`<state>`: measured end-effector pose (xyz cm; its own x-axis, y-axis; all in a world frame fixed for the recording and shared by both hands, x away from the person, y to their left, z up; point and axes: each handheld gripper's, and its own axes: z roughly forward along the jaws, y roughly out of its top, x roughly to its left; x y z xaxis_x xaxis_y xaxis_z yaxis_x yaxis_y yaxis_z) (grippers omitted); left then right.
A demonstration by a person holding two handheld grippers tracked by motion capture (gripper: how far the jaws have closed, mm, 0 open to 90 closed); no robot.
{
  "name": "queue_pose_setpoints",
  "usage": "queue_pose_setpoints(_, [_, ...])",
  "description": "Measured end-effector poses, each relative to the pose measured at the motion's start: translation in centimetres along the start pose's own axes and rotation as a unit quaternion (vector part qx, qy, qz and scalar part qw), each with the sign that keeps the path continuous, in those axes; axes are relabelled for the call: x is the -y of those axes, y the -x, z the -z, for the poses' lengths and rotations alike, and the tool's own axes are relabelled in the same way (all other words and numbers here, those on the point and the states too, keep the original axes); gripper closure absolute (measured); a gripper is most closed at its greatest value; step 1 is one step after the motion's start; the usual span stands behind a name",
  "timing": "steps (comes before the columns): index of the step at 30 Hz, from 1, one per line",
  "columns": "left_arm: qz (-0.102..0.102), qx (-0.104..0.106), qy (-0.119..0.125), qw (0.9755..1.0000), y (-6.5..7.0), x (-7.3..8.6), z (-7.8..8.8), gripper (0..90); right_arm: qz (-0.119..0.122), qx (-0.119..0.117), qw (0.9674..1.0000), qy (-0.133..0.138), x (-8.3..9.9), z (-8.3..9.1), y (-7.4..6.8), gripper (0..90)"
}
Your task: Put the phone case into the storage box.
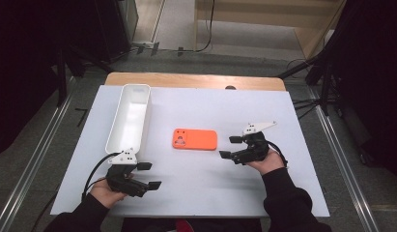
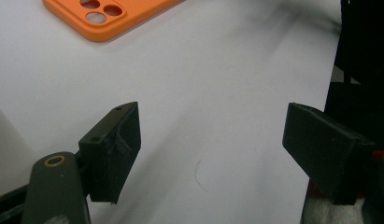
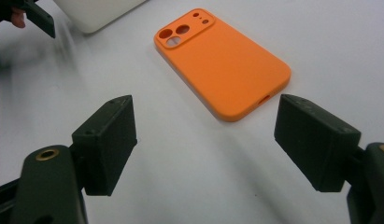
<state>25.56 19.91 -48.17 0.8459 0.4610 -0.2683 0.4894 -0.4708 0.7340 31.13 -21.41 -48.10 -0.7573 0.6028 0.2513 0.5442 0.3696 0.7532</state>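
- orange rubbery phone case lies flat in the middle of the white table cover, back side up, camera cut-outs at its left end in the high view.
- right gripper, black with a grey three-cornered plate on top, sits just to the right of the case, jaws pointing left at it and spread wide, nothing between them.
- from the right gripper view the orange case lies ahead of the two black jaws, apart from both, its near bottom corner closest to the gap.
- left gripper rests near the front left of the cover, held in the person's left hand, jaws parted and empty, pointing right.
- in the left gripper view the jaws stand wide over bare white cover, and a corner of the case with its camera holes peeks in at the top, well apart from them.
- long white plastic tray runs along the left side of the cover, standing open side up, its near end just beyond the left gripper.
- the case and the tray are apart, with bare cover between them.
- black sleeves come in from the bottom edge, cables trailing from each gripper.
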Motion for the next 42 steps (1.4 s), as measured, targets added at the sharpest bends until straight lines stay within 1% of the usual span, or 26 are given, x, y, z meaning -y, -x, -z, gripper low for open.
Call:
queue_pose_setpoints(11, [0.001,0.0,0.0,1.0,-0.1,0.0,0.0,19.7,0.005,-0.008,1.0,-0.001,-1.4,-0.4,0.4,18.2])
queue_pose_setpoints(14, [0.002,0.002,0.002,1.0,-0.1,0.0,0.0,19.7,0.012,-0.007,0.9999,0.0,-1.8,-0.4,0.4,18.2])
queue_pose_setpoints(16, [0.001,0.001,0.001,1.0,-0.1,0.0,-0.1,19.7,0.015,-0.011,0.9998,0.0,-2.3,-0.6,0.3,18.0])
queue_pose_setpoints(19, [0.001,0.001,0.0,1.0,0.0,0.0,-0.1,19.7,0.019,-0.015,0.9997,0.001,-2.7,-0.7,0.4,17.7])
queue_pose_setpoints(21, [0.0,0.001,0.0,1.0,0.0,0.0,-0.1,19.7,0.021,-0.017,0.9996,-0.004,-3.1,-1.0,0.5,17.4])
queue_pose_setpoints(24, [0.001,0.001,0.0,1.0,0.0,0.0,-0.1,19.7,0.024,-0.021,0.9995,-0.006,-3.4,-1.1,0.6,17.3])
queue_pose_setpoints(25, [0.0,0.001,-0.001,1.0,0.0,0.0,-0.1,19.6,0.031,-0.022,0.9993,-0.004,-3.7,-1.2,0.8,17.3])
queue_pose_setpoints(27, [0.0,0.001,-0.001,1.0,0.0,0.0,-0.1,19.7,0.031,-0.024,0.9992,-0.004,-3.9,-1.2,0.8,17.3])
queue_pose_setpoints(31, [-0.002,0.0,0.002,1.0,0.1,0.0,0.0,19.7,0.041,-0.029,0.9988,-0.002,-4.8,-1.4,1.0,17.3])
queue_pose_setpoints(35, [-0.002,0.0,0.001,1.0,0.2,0.0,0.0,19.7,0.049,-0.04,0.998,-0.002,-5.8,-1.8,1.2,17.3])
queue_pose_setpoints(37, [-0.002,0.001,0.002,1.0,0.2,-0.1,0.0,19.6,0.051,-0.039,0.9979,-0.003,-6.0,-1.9,1.2,17.3])
queue_pose_setpoints(40, [-0.001,0.002,0.002,1.0,0.1,0.0,0.0,19.7,0.06,-0.042,0.9973,-0.004,-6.4,-2.3,1.4,17.3])
queue_pose_setpoints(42, [-0.002,0.003,0.0,1.0,0.1,0.0,0.0,19.7,0.072,-0.048,0.9962,-0.006,-6.9,-2.8,1.5,17.3])
